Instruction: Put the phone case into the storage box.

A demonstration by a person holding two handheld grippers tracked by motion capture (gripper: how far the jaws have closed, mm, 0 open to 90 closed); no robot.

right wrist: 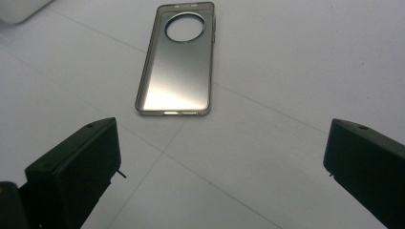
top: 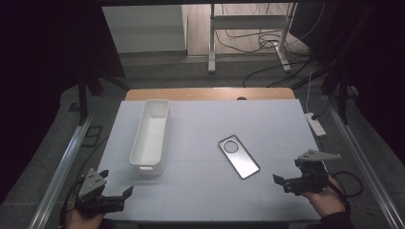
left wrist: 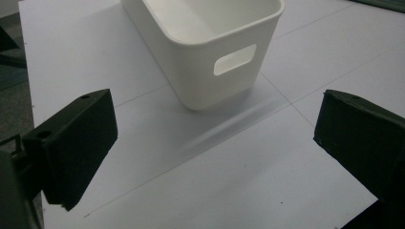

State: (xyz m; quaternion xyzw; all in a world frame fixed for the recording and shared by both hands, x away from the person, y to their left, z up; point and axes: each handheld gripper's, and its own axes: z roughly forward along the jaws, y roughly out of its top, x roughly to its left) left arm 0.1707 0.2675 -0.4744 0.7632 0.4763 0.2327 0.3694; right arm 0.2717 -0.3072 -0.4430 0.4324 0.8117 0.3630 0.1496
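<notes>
- My right gripper (top: 286,183) hovers near the right front corner of the table (top: 200,200), jaws spread wide with nothing between them.
- The phone case (top: 239,156) lies flat on the white surface ahead of that gripper and a little toward the middle, apart from the jaws; in the right gripper view the phone case (right wrist: 176,62) sits straight ahead beyond the open jaws, its near short end closest to me.
- My left gripper (top: 114,191) sits at the left front corner, jaws likewise wide apart and holding nothing.
- The white bin (top: 152,136) stands ahead of the left gripper, near but not touching; in the left gripper view the white bin (left wrist: 210,47) shows its short end with a handle slot facing me.
- The case lies to the right of the bin, well apart from it, turned at a slant to the table's edges.
- The case is a thin rectangle with rounded corners, a shiny grey inner face, a darker rim and one large round hole near its far end.
- The bin is long, narrow, open-topped and looks empty.
- Count: one phone case, one bin, two grippers.
</notes>
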